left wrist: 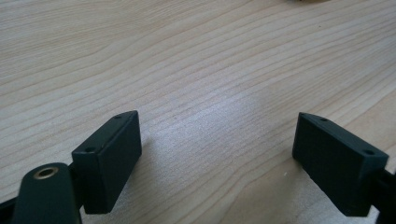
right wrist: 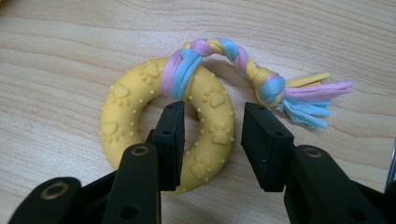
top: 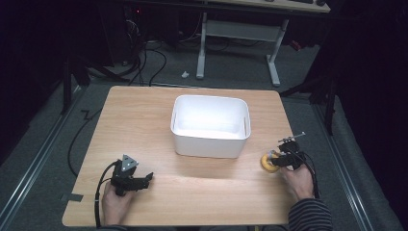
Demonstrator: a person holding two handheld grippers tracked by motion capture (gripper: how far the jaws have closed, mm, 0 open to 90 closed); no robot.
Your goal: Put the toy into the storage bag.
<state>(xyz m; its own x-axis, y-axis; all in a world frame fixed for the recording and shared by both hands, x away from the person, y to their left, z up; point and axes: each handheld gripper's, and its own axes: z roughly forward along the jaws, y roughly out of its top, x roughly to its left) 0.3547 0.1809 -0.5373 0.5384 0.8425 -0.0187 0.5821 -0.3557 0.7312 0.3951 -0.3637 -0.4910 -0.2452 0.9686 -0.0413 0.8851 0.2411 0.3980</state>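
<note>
A yellow rubber ring toy (right wrist: 122,103) with paw prints lies flat on the wooden table (top: 144,120), near its right edge (top: 267,163). A braided pink, blue and yellow rope tail (right wrist: 264,81) is tied to it. My right gripper (right wrist: 212,114) is open and straddles the ring's near-right side. One jaw sits in the hole and the other outside, with a sliver of table showing between that outer jaw and the ring. In the high view this right gripper (top: 281,156) is just right of the toy. My left gripper (left wrist: 217,121) is open over bare wood near the front left (top: 146,179).
A white rectangular plastic bin (top: 210,140) stands empty at the table's middle, toward the far side. Bare wood stretches between the two grippers. A desk frame (top: 274,62) and cables lie on the floor beyond the table.
</note>
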